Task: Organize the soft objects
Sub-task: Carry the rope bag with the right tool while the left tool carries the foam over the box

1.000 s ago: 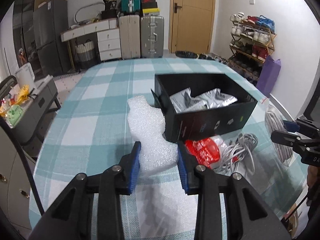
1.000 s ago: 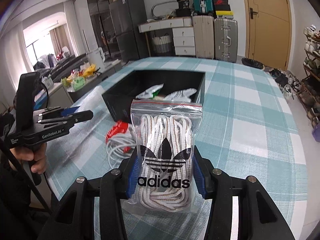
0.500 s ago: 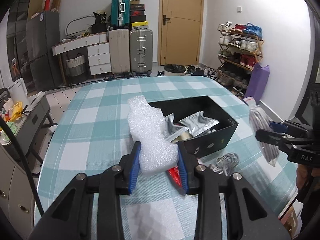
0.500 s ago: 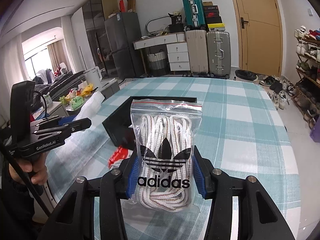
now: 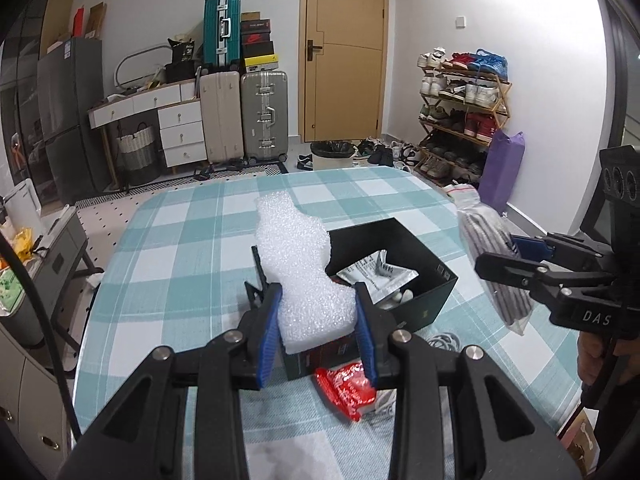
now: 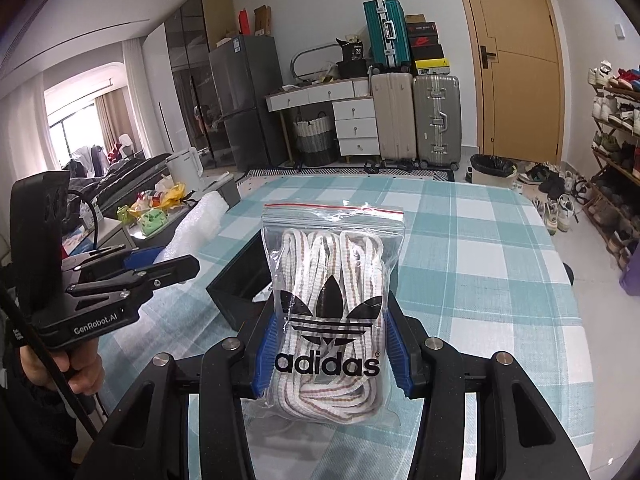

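while both tools hung above the teal-and-white checked tablecloth [image 5: 168, 280], the left gripper [image 5: 318, 328] pointed forward and downward with its blue pads pressed into the sides of a white, bumpy foam packing piece [image 5: 298, 272], which stood up out of the jaws, clear of the cloth. the person's left hand [image 6: 60, 368] was wrapped round the black handle at the left edge of the right wrist view. just beyond the foam sat an open black cardboard box [image 5: 416, 264] with silvery sachets [image 5: 380, 274] lying inside. beneath that gripper, on the cloth beside the box, lay a red plastic packet [image 5: 346, 390] touching a coil of pale grey cord [image 5: 444, 340]. further right, the right gripper [image 6: 332, 344] tilted downward likewise, its blue pads clamped on the lower half of a clear zip bag of white shoelaces printed with a black adidas logo [image 6: 332, 292], held upright in the air, red seal uppermost, near the box's right side.
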Tool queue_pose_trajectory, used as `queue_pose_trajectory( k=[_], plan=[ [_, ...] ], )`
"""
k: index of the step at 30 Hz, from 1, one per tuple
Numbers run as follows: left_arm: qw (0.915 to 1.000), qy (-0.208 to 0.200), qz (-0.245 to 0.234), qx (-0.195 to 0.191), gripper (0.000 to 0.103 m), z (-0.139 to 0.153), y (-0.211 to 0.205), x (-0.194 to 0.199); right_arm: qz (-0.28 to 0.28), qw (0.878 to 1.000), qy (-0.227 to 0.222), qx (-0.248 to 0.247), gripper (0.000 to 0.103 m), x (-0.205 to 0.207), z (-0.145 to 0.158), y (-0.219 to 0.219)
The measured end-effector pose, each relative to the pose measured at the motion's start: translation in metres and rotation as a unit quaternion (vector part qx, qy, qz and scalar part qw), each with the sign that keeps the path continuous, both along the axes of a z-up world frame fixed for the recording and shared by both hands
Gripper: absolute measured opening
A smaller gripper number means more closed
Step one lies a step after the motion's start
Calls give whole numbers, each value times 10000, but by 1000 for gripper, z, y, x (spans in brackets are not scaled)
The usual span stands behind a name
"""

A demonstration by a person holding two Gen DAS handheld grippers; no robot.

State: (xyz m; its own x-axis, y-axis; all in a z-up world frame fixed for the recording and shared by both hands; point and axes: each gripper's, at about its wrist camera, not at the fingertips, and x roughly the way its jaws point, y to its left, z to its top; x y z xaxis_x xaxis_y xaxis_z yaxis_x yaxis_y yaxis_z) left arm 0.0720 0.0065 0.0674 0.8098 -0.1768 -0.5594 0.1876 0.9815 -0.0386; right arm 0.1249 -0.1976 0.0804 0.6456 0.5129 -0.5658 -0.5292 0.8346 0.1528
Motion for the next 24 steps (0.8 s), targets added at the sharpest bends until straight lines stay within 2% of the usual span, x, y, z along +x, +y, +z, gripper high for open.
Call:
queue_pose_trajectory(
  k=[24],
  plan=[
    [9997, 191, -133, 94, 33, -17, -13, 42, 119, 9999, 16, 3, 47, 47, -5, 35]
  ],
)
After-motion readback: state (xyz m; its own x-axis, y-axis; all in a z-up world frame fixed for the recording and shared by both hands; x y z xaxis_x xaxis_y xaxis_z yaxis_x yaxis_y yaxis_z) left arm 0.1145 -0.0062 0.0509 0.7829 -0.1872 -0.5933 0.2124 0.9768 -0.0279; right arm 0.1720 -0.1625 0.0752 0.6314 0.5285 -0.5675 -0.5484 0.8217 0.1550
